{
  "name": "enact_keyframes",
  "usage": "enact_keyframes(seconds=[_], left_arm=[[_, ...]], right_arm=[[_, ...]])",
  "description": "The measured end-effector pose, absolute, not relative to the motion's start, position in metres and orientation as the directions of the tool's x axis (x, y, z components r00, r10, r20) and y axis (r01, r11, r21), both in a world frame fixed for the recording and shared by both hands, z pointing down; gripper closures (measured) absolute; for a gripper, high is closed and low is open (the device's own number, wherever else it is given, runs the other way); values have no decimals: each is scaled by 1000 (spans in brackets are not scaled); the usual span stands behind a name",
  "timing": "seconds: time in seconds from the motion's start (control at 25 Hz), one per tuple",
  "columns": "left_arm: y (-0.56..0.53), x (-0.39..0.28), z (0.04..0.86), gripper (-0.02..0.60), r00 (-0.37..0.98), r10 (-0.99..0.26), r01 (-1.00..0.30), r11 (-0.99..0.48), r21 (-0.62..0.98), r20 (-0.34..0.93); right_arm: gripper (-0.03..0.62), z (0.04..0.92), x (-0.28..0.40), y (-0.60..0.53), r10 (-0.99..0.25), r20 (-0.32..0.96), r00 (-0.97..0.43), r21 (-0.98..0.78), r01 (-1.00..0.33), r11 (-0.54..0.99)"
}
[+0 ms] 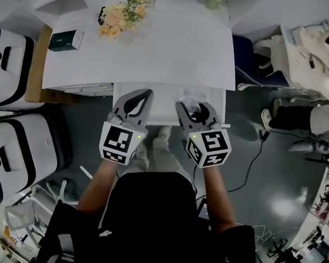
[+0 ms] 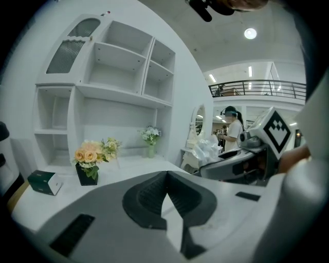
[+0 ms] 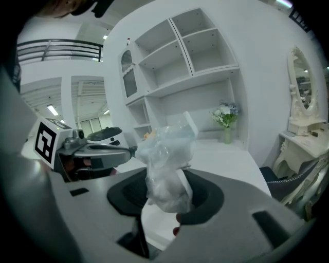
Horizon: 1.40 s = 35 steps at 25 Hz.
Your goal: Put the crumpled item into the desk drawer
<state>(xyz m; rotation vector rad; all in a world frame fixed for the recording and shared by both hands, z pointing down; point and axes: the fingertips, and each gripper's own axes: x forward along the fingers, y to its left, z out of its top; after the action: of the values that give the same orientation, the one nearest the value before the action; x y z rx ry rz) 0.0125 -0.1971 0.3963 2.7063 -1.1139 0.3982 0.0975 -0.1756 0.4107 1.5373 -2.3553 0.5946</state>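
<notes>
A white desk [image 1: 159, 49] lies below me, its one drawer [image 1: 165, 108] open. On top, from the left: one green box [image 1: 66, 40], two flower bunches [image 1: 123, 14]. My left gripper [image 1: 146, 94] is pressed together, empty. My right gripper [image 1: 191, 108] pinches the one crumpled plastic item [image 3: 165, 164], its long axis upright, over the drawer.

"What did the two tools look like?"

"The left hand-held gripper [image 1: 140, 94] and the right hand-held gripper [image 1: 195, 106] were grey with curved jaws and black ribbed pads. Each bore a white cube [image 1: 118, 143] with black square markers and a green light."

"And the clothes?"

"A black short-sleeved top [image 1: 147, 222] and pale trousers [image 1: 171, 162]."
</notes>
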Motion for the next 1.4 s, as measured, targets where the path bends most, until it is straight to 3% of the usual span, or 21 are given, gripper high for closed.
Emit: enact_keyframes(seconds=[1.4], left_arm=[[-217,6,514,575,611,-626,-763,-629,150,485]], right_arm=[[451,577,88,-190,-479,732,-484,-164,-808,565]])
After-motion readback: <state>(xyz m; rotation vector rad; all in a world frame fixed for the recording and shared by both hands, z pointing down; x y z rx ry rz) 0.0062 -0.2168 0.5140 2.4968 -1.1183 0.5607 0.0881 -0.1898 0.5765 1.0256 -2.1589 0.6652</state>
